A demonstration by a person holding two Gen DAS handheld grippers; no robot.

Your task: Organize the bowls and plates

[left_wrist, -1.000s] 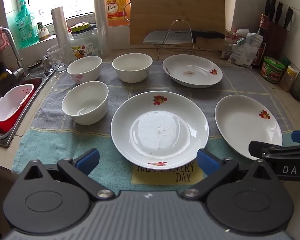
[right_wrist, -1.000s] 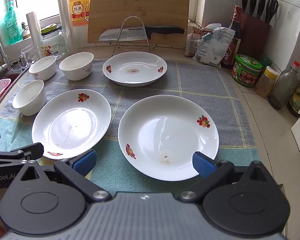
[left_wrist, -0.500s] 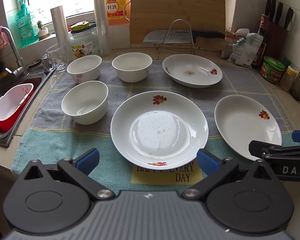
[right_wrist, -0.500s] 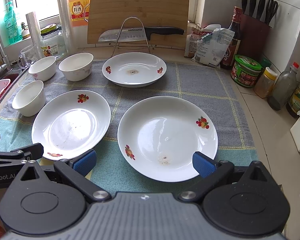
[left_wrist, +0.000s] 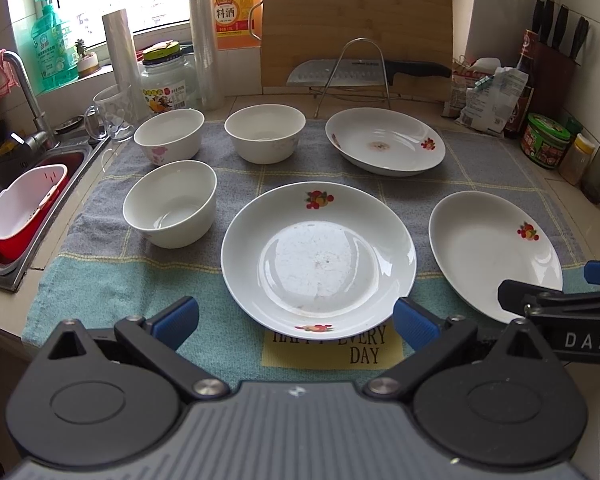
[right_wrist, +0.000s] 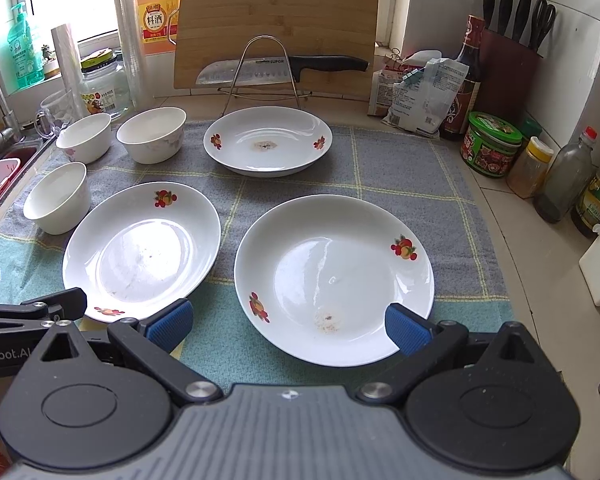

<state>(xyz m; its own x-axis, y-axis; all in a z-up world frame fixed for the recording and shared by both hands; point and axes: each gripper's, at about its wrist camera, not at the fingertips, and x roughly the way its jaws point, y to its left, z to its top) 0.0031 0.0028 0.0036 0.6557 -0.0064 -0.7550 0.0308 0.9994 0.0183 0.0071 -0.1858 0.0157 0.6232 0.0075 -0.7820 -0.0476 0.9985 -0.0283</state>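
Three white plates with fruit prints lie on a towel: a near middle plate (left_wrist: 318, 260) (right_wrist: 142, 250), a near right plate (left_wrist: 494, 252) (right_wrist: 334, 278) and a far plate (left_wrist: 384, 140) (right_wrist: 268, 140). Three white bowls stand at the left: a near bowl (left_wrist: 170, 204) (right_wrist: 56, 196), a far left bowl (left_wrist: 168, 134) (right_wrist: 85, 136) and a far middle bowl (left_wrist: 265, 132) (right_wrist: 152, 134). My left gripper (left_wrist: 296, 322) is open, just before the middle plate. My right gripper (right_wrist: 288, 326) is open, its fingers either side of the right plate's near edge.
A sink (left_wrist: 4, 208) with a red and white basket lies at the left. A cutting board (left_wrist: 356, 28), a knife on a wire rack (left_wrist: 364, 72), jars and bottles line the back. A knife block (right_wrist: 508, 68) and several bottles stand at the right.
The right gripper has crept slightly forward toward the right plate. The left gripper has barely moved.
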